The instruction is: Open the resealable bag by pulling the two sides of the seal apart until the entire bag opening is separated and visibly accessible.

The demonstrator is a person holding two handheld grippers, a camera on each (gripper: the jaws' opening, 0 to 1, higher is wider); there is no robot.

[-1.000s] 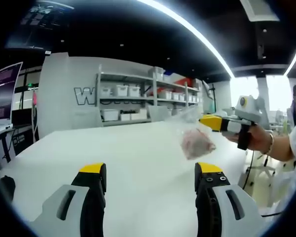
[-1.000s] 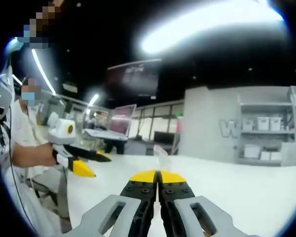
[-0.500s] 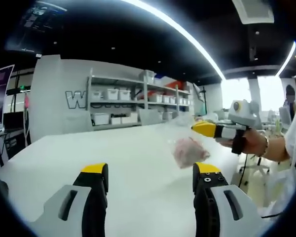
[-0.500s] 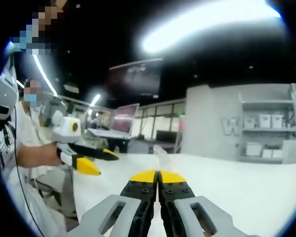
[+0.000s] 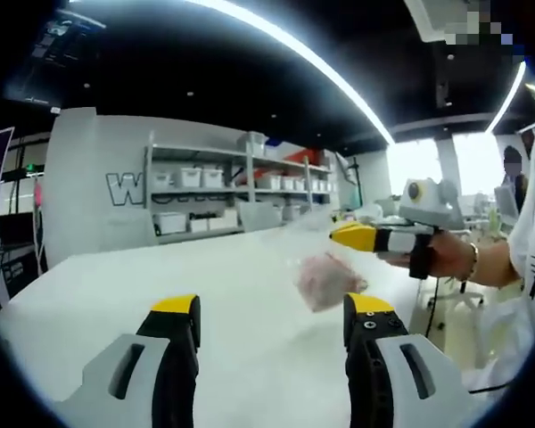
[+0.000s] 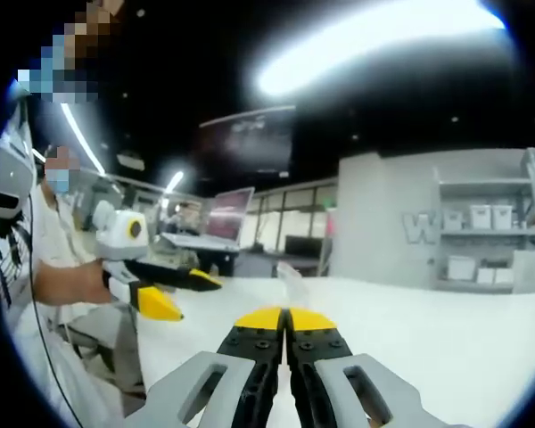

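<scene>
A clear resealable bag point(image 5: 325, 280) with a pink lump inside hangs above the white table point(image 5: 223, 276). My right gripper point(image 5: 351, 236) comes in from the right, shut on the bag's top edge, with a hand behind it. My left gripper point(image 5: 272, 308) stands open in the foreground, short of the bag and a little below it. In the right gripper view my right gripper point(image 6: 287, 318) is shut, and a sliver of clear bag point(image 6: 291, 275) sticks up past its yellow tips. The left gripper point(image 6: 180, 292) shows at the left, open, held by a hand.
Shelves with white bins point(image 5: 205, 201) line the far wall beyond the table. An open laptop point(image 6: 216, 223) sits at the table's far side. A person in a white shirt point(image 6: 45, 259) stands at the left of the right gripper view.
In the left gripper view the bag and right gripper sit further left and nearer my open jaws. In the right gripper view the left gripper has edged slightly closer.
</scene>
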